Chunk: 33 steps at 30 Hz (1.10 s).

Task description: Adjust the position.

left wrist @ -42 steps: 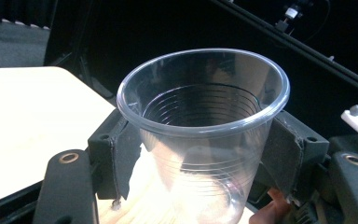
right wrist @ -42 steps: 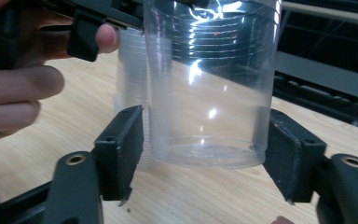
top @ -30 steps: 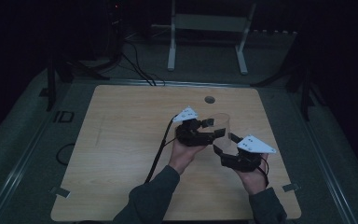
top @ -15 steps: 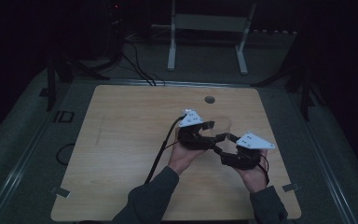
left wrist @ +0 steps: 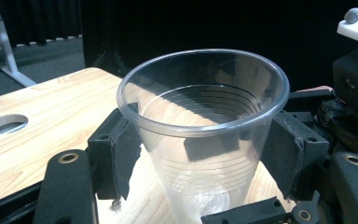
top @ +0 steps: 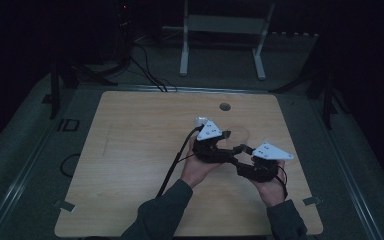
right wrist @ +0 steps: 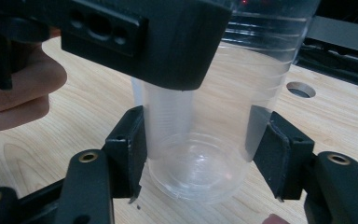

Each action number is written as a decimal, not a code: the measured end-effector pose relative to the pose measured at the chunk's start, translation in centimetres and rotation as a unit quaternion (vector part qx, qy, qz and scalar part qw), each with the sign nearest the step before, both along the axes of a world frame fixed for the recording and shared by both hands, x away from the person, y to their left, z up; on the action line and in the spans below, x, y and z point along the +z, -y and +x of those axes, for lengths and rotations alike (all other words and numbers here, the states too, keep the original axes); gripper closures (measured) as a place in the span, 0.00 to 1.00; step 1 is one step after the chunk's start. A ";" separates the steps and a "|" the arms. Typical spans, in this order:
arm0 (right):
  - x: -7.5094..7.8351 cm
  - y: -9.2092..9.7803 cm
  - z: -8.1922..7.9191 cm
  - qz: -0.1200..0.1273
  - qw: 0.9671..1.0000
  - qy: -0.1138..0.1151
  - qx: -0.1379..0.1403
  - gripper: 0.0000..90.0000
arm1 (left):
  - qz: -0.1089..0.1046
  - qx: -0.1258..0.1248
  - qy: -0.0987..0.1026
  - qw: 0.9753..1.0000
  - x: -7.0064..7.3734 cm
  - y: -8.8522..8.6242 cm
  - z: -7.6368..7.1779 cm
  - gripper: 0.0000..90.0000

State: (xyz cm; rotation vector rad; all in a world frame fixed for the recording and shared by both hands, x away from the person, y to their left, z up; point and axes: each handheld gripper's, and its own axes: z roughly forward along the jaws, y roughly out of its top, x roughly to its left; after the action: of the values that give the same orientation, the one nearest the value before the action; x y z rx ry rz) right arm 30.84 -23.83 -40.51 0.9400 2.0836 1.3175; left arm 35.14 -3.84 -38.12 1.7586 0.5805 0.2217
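Note:
A clear plastic cup (top: pixel 238 136) stands upright on the wooden table (top: pixel 130 150), right of centre. In the left gripper view the cup (left wrist: pixel 200 107) sits between my left gripper's (left wrist: pixel 203 158) pads (left wrist: pixel 121 154), which press its wall just under the rim. From the right, my right gripper (right wrist: pixel 198 154) has its pads (right wrist: pixel 133 144) against the cup's (right wrist: pixel 200 168) wall near the base. In the high view the left gripper (top: pixel 228 145) and the right gripper (top: pixel 241 152) meet at the cup, each held by a hand.
A round hole (top: pixel 224 106) is cut in the table behind the cup. A black cable (top: pixel 172 167) trails from the left gripper toward the front edge. A white stand (top: pixel 220 40) is on the floor beyond the table.
My right gripper has moved left and in toward the cup, and its jaws now flank the base. The left gripper has stayed at the cup with a slight shift.

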 end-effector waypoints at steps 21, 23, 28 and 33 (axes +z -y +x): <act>-0.5 -0.3 -0.2 0.018 1.000 0.005 0.001 0.46 | -0.037 0.000 -0.023 0.999 0.0 0.1 0.2 0.28; -0.6 -0.3 -0.2 0.020 1.000 0.005 0.000 0.46 | -0.038 0.001 -0.022 0.999 0.0 0.2 0.2 0.28; -0.7 -0.4 -0.3 0.019 1.000 0.007 0.002 0.47 | -0.040 0.003 -0.022 0.999 0.0 0.3 0.1 0.28; -0.8 -0.4 -0.3 0.015 1.000 0.011 0.003 0.47 | -0.037 0.006 -0.018 0.999 0.0 0.4 0.1 0.28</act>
State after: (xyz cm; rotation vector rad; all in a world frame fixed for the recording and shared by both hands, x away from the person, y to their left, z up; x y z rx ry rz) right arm 30.50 -23.43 -41.28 0.9293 2.0573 1.3600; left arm 35.21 -4.29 -38.13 1.6902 0.6187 0.1745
